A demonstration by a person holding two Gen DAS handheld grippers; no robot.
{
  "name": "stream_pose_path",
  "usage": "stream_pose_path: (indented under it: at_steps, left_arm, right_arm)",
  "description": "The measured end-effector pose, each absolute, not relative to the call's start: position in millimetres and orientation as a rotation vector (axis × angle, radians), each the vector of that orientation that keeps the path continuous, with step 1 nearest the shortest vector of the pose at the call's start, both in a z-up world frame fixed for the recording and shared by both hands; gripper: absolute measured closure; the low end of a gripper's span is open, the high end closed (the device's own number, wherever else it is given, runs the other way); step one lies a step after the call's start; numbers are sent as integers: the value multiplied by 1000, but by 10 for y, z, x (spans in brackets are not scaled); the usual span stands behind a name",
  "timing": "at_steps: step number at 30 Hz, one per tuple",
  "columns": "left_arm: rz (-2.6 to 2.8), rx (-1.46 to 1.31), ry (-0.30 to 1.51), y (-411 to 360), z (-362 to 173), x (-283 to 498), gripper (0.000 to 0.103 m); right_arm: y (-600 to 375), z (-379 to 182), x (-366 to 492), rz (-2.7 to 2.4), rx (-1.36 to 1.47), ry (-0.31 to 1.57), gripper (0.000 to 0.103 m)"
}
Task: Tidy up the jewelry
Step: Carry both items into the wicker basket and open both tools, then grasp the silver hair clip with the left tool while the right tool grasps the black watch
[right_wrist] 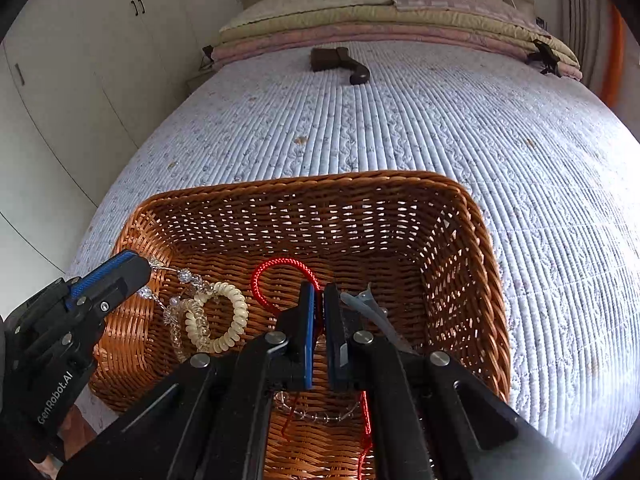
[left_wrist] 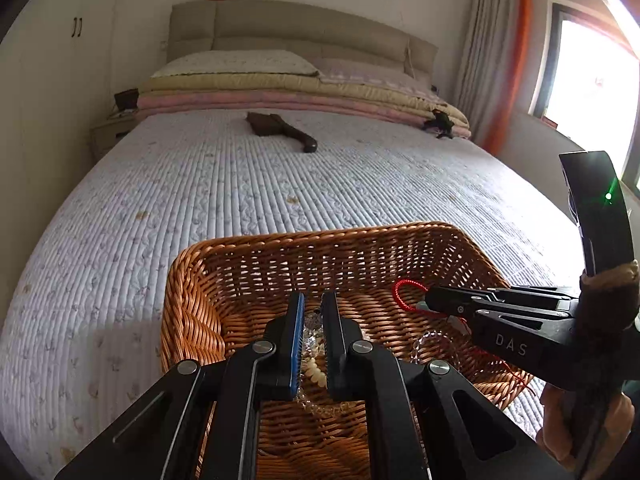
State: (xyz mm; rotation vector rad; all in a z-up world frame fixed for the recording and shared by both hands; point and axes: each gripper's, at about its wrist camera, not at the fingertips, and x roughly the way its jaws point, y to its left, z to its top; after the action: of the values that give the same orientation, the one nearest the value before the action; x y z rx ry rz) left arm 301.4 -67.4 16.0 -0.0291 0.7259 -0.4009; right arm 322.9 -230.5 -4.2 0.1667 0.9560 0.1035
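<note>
A brown wicker basket [left_wrist: 320, 236] [right_wrist: 320, 180] stands on the bed in front of me. My left gripper [left_wrist: 313, 300] [right_wrist: 140, 270] is shut on a strand of crystal beads [right_wrist: 188, 278]. Cream coil bracelets [right_wrist: 236, 312] [left_wrist: 314, 370] hang from the strand over the basket's left side. My right gripper [right_wrist: 319, 290] [left_wrist: 430, 300] is shut on a red cord [right_wrist: 272, 266] [left_wrist: 400, 292]; its loop sticks out past the tips and its tail trails down. A grey piece [right_wrist: 364, 300] lies beside the right finger. A clear bead chain [right_wrist: 320, 416] rests on the basket floor.
The quilted bedspread [left_wrist: 240, 200] stretches away beyond the basket. A dark brown object [left_wrist: 280, 128] [right_wrist: 340, 62] lies far up the bed, before folded blankets [left_wrist: 280, 96] and a pillow. White wardrobe doors [right_wrist: 80, 60] are on the left and a window [left_wrist: 592, 80] on the right.
</note>
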Motion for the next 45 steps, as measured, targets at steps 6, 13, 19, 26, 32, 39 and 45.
stream_pose_path:
  at_steps: [6,13,19,26,32,39,45]
  left_arm:
    - [-396,-21,750,-694,81,3023,91]
    - [-404,-8,721,-645,269,2784,59]
    - [-488,-28,611,-535,637,2121,59]
    - [-552,-47,605,-403,671,1465,59]
    - [-589,-99,712,-369,365,1279,59]
    - [-568,-94,837,-538,-58,1216,59]
    - [-539,-30,904,-806,-257,1195,59]
  right_arm:
    - [-2293,-98,3325,88,166,987,92]
    - [-2357,173,3046,113,162,866,64]
    - [-2337,556,2223,130,115,694,64]
    - [-2350,634,1441,156,75,633,64]
    - [-2363,365,1113,174,14,697,64]
    - [-2466,27,910,230,49,773,64]
    - [-2525,-129,841,305,62,825,64]
